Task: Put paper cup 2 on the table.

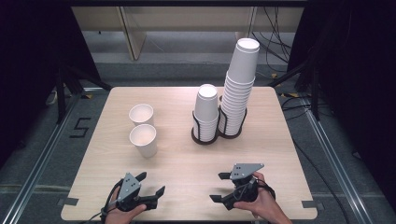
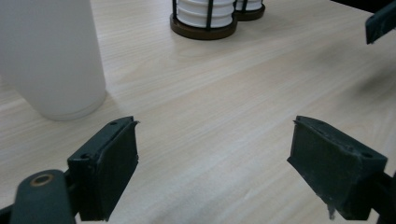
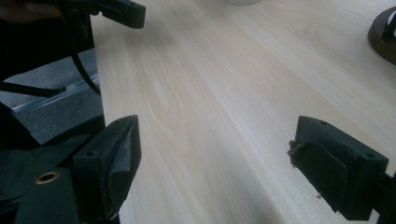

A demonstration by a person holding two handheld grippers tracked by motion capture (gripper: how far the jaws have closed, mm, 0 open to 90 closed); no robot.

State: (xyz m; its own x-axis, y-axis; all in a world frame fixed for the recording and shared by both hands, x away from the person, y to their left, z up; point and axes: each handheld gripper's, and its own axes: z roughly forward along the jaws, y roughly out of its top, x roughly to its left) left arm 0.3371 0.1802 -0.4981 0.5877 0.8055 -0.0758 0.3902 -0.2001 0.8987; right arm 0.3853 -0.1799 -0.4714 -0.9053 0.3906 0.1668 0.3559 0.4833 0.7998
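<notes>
Two loose paper cups stand upright, mouths up, on the left half of the table (image 1: 275, 149): a near cup (image 1: 144, 139) and a far cup (image 1: 141, 114) just behind it, close together, perhaps touching; the high view does not settle it. They look set out singly, pulled from the stock and parked clear of it.

The stock sits right of centre: a short stack (image 1: 206, 109) and a tall stack (image 1: 240, 84), both mouth down, each held in a dark wire holder (image 1: 204, 135) so the columns stay upright.

Left tool (image 1: 150, 186) is at the near left edge, jaws spread wide, nothing between them. In the left gripper view the near cup rises just beyond and left of its jaws, so it reads as the likely next target.

Right tool (image 1: 219, 186) rests low at the near right, jaws likewise apart and empty, pointed left across bare wood. Both hands are well short of the stacks.
</notes>
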